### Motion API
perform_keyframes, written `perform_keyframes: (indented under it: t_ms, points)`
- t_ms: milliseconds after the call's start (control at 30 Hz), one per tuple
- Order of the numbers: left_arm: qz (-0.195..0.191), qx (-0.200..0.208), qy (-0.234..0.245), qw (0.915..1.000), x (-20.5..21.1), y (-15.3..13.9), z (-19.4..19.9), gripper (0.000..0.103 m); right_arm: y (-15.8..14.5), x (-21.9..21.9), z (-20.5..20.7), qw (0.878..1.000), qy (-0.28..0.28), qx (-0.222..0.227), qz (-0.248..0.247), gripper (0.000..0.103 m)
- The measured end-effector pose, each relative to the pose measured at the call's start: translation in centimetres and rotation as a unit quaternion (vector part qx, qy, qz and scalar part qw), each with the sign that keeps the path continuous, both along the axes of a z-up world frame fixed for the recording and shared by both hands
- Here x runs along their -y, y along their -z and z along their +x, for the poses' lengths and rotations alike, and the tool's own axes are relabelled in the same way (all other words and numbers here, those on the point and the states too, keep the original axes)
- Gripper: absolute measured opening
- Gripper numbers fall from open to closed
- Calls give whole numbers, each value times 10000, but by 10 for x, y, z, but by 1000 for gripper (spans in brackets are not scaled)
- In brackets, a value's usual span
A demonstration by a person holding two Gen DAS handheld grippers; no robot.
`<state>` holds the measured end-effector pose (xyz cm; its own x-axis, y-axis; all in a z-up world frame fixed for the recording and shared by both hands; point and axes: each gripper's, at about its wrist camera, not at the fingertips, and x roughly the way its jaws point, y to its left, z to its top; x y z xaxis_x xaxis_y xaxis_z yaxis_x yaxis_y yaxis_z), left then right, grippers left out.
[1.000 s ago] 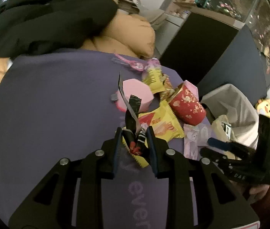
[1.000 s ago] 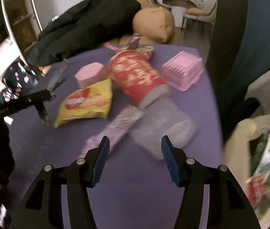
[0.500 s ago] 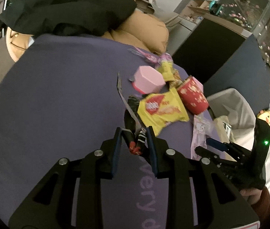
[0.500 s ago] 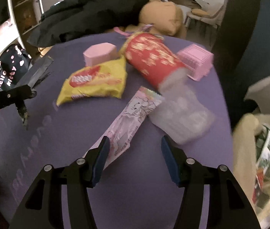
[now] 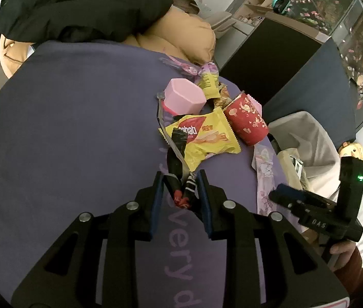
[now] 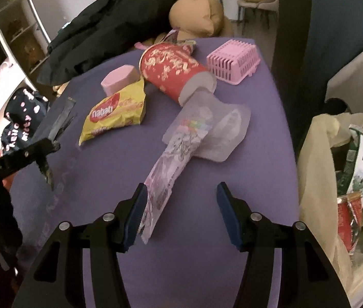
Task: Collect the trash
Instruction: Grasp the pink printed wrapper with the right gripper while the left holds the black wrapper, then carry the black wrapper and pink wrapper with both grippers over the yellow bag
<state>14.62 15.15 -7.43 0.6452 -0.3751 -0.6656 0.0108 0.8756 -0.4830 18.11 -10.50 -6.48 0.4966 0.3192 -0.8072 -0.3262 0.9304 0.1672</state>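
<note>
My left gripper (image 5: 180,179) is shut on a crumpled black wrapper (image 5: 175,164) and holds it above the purple table (image 5: 66,133). It shows at the left of the right wrist view (image 6: 45,154). My right gripper (image 6: 181,190) is open, its left finger beside the near end of a pink printed wrapper (image 6: 173,154). A yellow Nabati packet (image 6: 114,113), a tipped red paper cup (image 6: 171,69) and a clear plastic tray (image 6: 220,128) lie beyond. The trash bag (image 6: 335,179) hangs open off the table's right edge, with wrappers inside.
A pink slotted basket (image 6: 232,59) and a pink box (image 6: 120,79) sit on the table. More small wrappers (image 5: 207,82) lie at the far edge. A black jacket (image 6: 109,30) and tan cushions (image 6: 197,12) lie behind. A dark cabinet (image 5: 271,59) stands at right.
My left gripper has risen and drawn back with the black wrapper. My right gripper has moved forward and down to the pink printed wrapper.
</note>
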Motion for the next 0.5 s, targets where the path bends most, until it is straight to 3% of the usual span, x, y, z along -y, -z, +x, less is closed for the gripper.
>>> perform_keyframes:
  t_ms: [100,167,500]
  points:
    - [6,-8,-4,10000,0,0,-1,25,-4,-8,2,9999,-23,135,0,45]
    - [-1,-2,8,10000,0,0,0,25,-1,-14,10,9999,49,11,-120,33]
    - [-28,-71,12,10000,1,7,-3,25,0,-25,16,9997,-95,100,-205,10]
